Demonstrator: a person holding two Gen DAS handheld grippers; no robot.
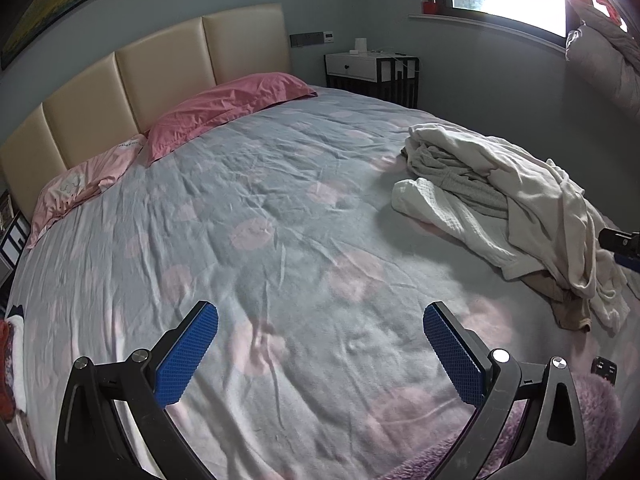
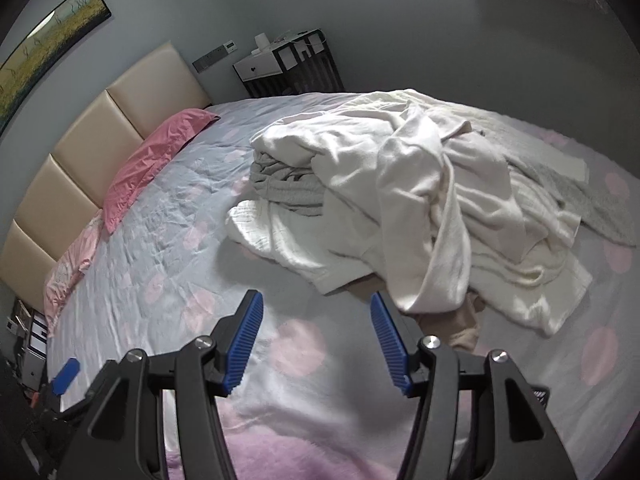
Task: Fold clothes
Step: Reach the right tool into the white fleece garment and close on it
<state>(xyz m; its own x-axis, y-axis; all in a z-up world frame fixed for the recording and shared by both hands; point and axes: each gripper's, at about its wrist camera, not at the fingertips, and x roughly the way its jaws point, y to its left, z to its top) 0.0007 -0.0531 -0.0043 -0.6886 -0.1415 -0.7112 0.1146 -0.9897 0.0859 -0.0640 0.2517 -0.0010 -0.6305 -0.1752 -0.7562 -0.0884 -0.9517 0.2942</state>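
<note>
Currently, status by item, nearest first:

Left gripper (image 1: 320, 346): jaws spread wide, nothing between the blue pads. It hangs over bare bedding at 6 o'clock in its own view, likely kept back so the flat area stays free as a folding surface.

Right gripper (image 2: 316, 338): jaws parted, narrower than the left, holding nothing. It points toward the near edge of the heap, judged to be lining up a first pick.

Purple fleece (image 2: 248, 448): fuzzy cloth at the near edge of the bed, beneath both grippers; whether it is a garment cannot be told.

Bed cover (image 1: 248, 208): grey with pale pink spots, wrinkled, flat across the centre. This open stretch is the probable place to lay a garment out.

Pile of clothes (image 2: 420, 200): unfolded heap at 12 to 2 o'clock in the right view, at 2 to 3 o'clock in the left view. No item is folded yet; the task is judged to be at its start.

White robe (image 2: 432, 216): draped on top of the heap, one sleeve hanging toward the right gripper. Being uppermost, it is the likely first item.

Grey garment (image 2: 280, 184): bunched at the far left of the heap, partly under the white cloth.

Tan garment (image 2: 460, 326): mostly covered, a corner showing at the near edge, just beside the right gripper's pad.

Pillows (image 1: 224, 108): pink, at the headboard (image 1: 160, 68), well apart from the heap.

Nightstand (image 1: 372, 70): beyond the far corner, at 1 o'clock.
</note>
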